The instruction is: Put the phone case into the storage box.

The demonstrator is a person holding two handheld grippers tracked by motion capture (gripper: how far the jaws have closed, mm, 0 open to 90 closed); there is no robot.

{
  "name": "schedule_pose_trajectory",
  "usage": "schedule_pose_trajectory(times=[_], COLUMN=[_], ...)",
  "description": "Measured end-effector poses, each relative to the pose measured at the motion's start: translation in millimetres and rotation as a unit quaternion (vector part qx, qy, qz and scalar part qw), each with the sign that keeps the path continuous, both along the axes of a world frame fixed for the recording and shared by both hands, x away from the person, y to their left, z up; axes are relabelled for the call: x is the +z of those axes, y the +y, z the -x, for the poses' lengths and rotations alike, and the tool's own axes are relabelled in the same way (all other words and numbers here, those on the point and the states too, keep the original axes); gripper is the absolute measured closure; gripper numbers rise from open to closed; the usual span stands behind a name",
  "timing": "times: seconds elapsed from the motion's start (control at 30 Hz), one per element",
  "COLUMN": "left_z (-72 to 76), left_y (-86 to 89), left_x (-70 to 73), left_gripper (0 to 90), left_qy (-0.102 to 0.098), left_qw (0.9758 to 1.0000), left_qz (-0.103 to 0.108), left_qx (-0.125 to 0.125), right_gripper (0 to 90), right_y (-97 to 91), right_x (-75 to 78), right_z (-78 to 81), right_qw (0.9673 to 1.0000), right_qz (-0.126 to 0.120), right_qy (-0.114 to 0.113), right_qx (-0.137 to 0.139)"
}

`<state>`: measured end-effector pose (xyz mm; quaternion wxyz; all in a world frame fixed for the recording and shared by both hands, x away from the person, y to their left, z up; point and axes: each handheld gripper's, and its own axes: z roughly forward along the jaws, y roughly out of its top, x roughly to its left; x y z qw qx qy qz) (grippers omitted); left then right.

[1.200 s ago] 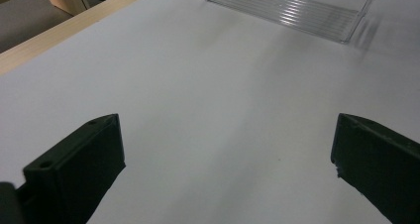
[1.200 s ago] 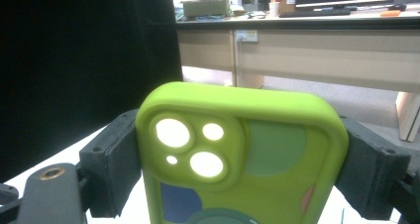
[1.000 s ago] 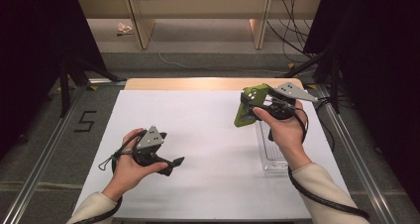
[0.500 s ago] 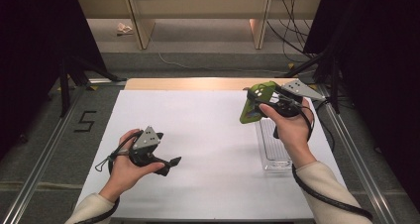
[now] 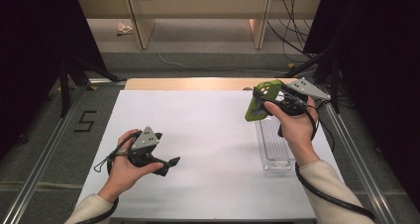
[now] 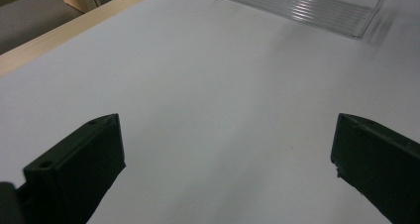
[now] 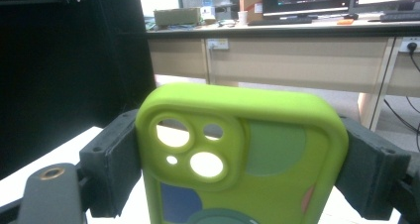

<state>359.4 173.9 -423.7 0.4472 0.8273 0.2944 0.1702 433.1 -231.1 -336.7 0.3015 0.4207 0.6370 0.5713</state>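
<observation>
1. Since the earlier picture, we are moving our right gripper [image 5: 262, 104] and the green phone case [image 5: 260, 101] a little way to the right and toward the far edge of the table, and our left gripper [image 5: 171, 163] is staying where it was.

2. We are holding the green phone case up in the air with our right gripper, above the far right part of the white table [image 5: 208, 135].

3. We are seeing the case [image 7: 237, 159] close up in the right gripper view. It is standing up between the 2 black jaws, and the jaws are pressing on its 2 sides.

4. We are looking at the back of the case, with its round camera holes near the top and some colored shapes lower down.

5. We are seeing a clear plastic tray [image 5: 275, 147] lying on the table just below and in front of our right hand [image 5: 294, 127]. The case is not touching it.

6. We are resting our left gripper low over the near left part of the table, well apart from the case.

7. We are seeing its 2 jaws spread wide in the left gripper view, with nothing but white table [image 6: 223, 110] between them. The clear tray [image 6: 302, 8] is far off at the top.
</observation>
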Motion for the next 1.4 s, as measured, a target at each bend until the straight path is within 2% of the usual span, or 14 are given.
schedule_pose_trajectory(times=[1.27,1.4], left_z=[-1.1,-1.1], left_y=[3.7,3.8], left_x=[0.6,0.5], left_gripper=[0.0,0.0], left_qy=[-0.005,-0.005], left_qw=[1.0000,1.0000], left_qz=[0.001,0.001], left_qx=[0.005,0.006], right_gripper=[17.1,17.1], right_y=[-21.8,-23.4], right_x=[-3.4,-3.3], right_z=[-7.7,-8.0], right_qw=[0.9990,0.9987], right_qz=[0.011,0.019], right_qy=[0.000,-0.003], right_qx=[-0.043,-0.048])
